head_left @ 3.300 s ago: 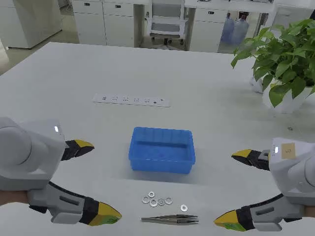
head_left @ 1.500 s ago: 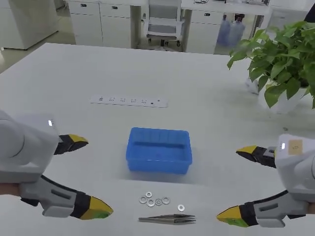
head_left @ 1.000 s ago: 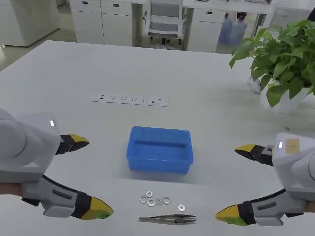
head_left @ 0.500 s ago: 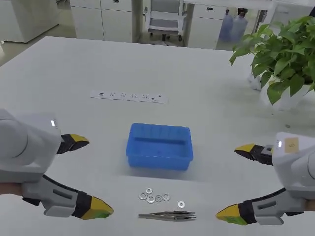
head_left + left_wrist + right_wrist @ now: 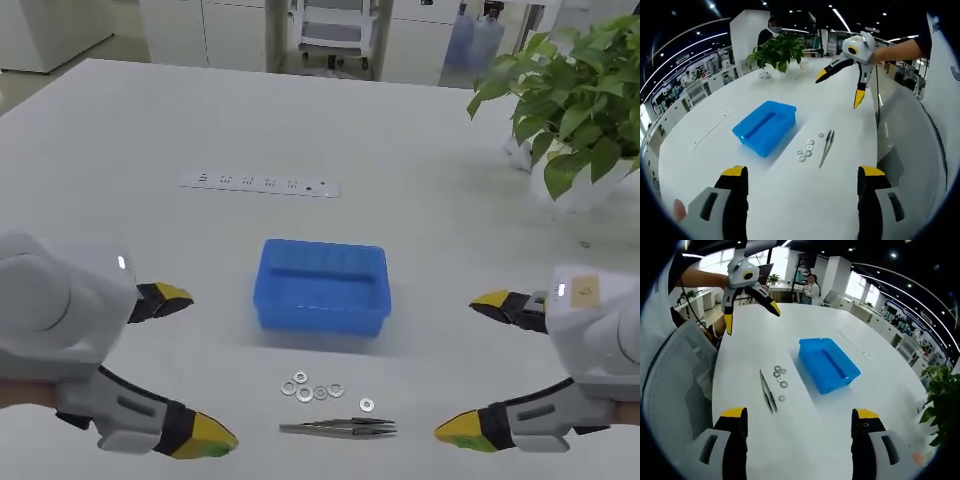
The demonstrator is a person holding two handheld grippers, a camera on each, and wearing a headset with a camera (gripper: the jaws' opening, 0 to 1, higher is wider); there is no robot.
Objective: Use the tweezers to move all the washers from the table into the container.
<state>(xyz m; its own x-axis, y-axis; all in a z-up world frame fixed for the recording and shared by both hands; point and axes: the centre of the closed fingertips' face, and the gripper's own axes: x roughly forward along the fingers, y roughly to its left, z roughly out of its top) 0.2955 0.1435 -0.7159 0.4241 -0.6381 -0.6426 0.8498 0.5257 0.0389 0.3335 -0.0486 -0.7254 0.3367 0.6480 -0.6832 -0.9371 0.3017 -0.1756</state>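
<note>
Several steel washers (image 5: 312,388) (image 5: 806,151) (image 5: 780,379) lie in a loose cluster on the white table, just in front of a blue plastic container (image 5: 321,285) (image 5: 765,126) (image 5: 828,362). Metal tweezers (image 5: 338,428) (image 5: 827,147) (image 5: 768,391) rest flat on the table beside them, nearer to me. My left gripper (image 5: 187,368) (image 5: 801,178) hovers open at the left, well clear of the tweezers. At the right my right gripper (image 5: 482,366) (image 5: 796,420) is open too, with nothing between its fingers.
A white power strip (image 5: 260,185) lies beyond the container. A potted green plant (image 5: 575,105) stands at the far right of the table (image 5: 120,130). White cabinets, a chair and water bottles stand past the far edge.
The head camera has tilted down a little, so everything sits higher in view. Both grippers stay open and roughly where they were; tweezers, washers and container have not moved.
</note>
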